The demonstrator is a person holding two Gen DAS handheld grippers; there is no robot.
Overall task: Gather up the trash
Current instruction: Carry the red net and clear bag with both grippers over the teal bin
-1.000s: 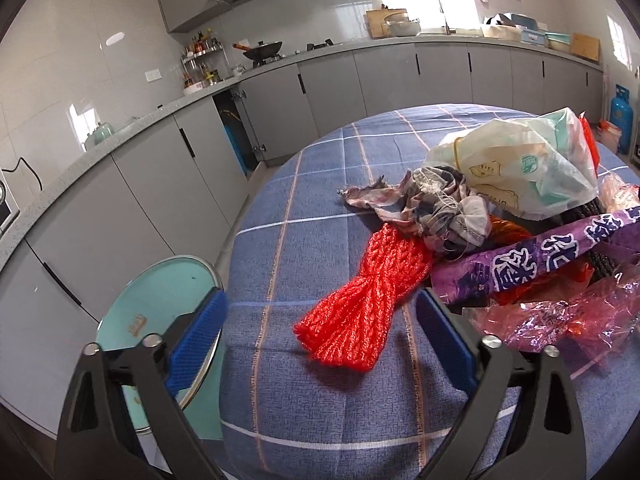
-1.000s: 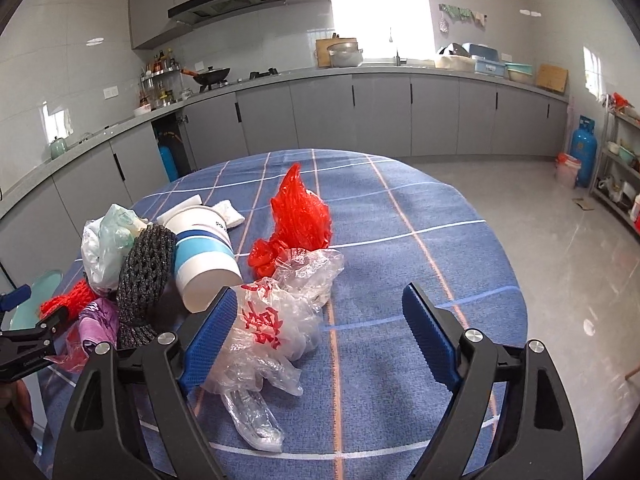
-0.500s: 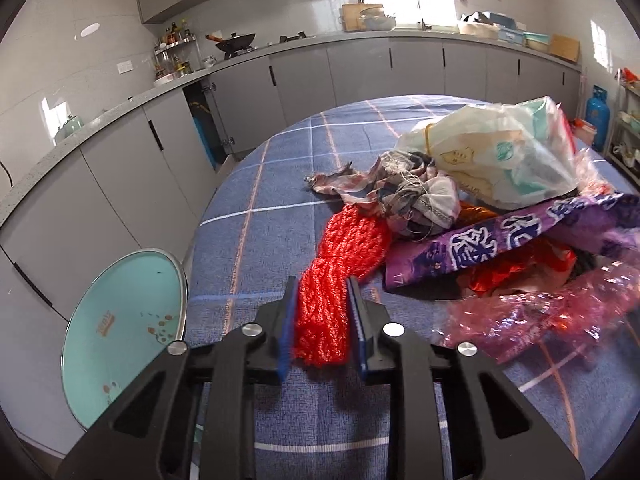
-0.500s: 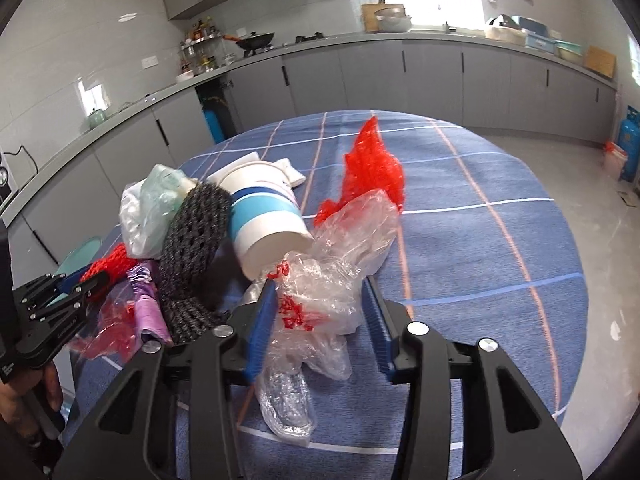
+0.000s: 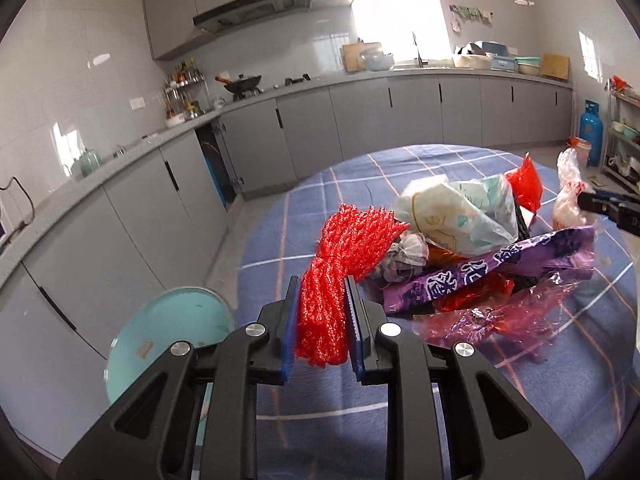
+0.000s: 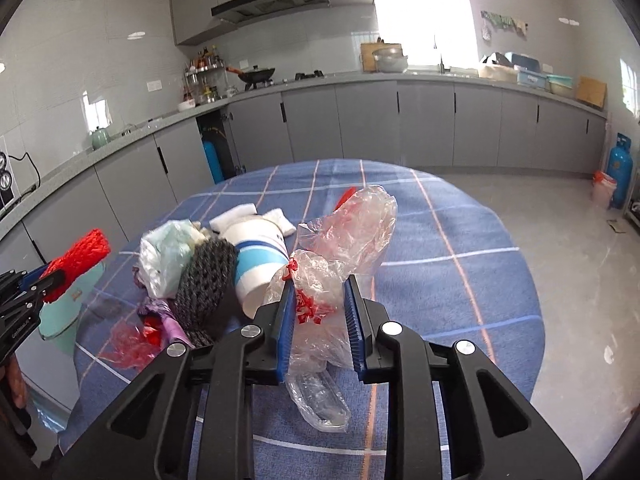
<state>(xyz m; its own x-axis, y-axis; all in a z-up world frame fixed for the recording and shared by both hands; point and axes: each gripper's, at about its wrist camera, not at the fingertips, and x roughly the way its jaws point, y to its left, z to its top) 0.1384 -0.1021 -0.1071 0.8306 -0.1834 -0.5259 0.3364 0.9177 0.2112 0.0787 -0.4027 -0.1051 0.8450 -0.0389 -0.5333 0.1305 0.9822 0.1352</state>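
Note:
My left gripper (image 5: 322,320) is shut on a red mesh net (image 5: 344,256) and holds it lifted above the blue checked tablecloth (image 5: 304,424); the net also shows in the right wrist view (image 6: 76,258). My right gripper (image 6: 322,316) is shut on a clear plastic bag with red print (image 6: 332,272), lifted off the cloth; it also shows in the left wrist view (image 5: 568,200). On the table lies a trash pile: a purple wrapper (image 5: 492,268), a white plastic bag (image 5: 456,212), a paper cup (image 6: 260,256), a dark mesh sleeve (image 6: 204,284).
A light green bin (image 5: 168,328) stands on the floor left of the table, below the left gripper. Grey kitchen cabinets (image 5: 384,116) run along the back and left walls. A blue gas cylinder (image 6: 620,168) stands at the far right.
Both grippers closed from open, the left on the red net and the right on the clear bag, and both have lifted their loads off the table.

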